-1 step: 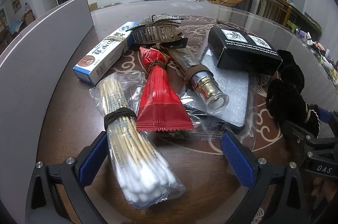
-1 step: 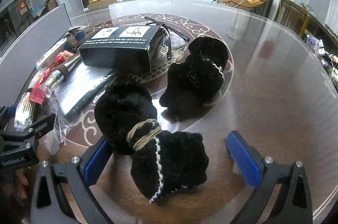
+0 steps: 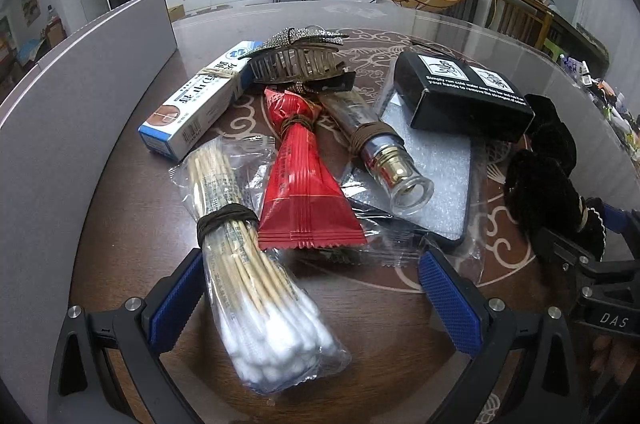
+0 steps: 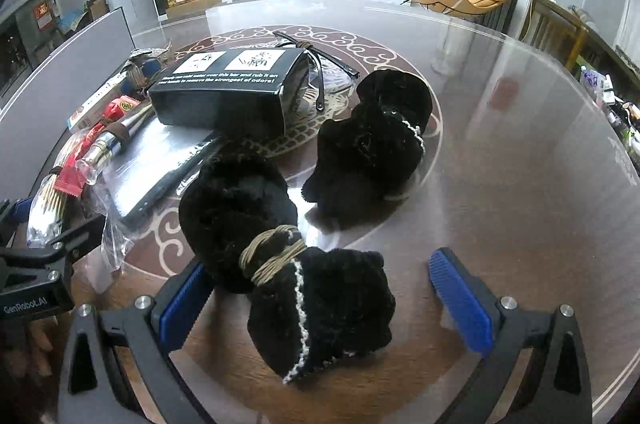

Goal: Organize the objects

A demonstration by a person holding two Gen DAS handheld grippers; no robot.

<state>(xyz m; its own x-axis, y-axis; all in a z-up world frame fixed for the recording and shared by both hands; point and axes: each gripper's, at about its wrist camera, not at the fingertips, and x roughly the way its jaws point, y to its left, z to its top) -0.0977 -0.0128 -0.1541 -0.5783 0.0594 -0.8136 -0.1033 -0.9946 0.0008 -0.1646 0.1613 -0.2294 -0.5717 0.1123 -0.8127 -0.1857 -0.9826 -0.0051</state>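
**Two open grippers over a cluttered table**

The left hand-held gripper point(image 3: 312, 288) is spread wide, grasping nothing, with a bag of cotton swabs point(image 3: 256, 272) lying between its fingers on the table point(image 3: 132, 192). The right hand-held gripper point(image 4: 326, 294) is likewise released, straddling a tied black sock bundle point(image 4: 312, 300). A red packet point(image 3: 304, 192) overlaps the swab bag just beside it. Risk, as I judge it: closing on the slippery bag may drag the red packet along or let the swabs slide free.
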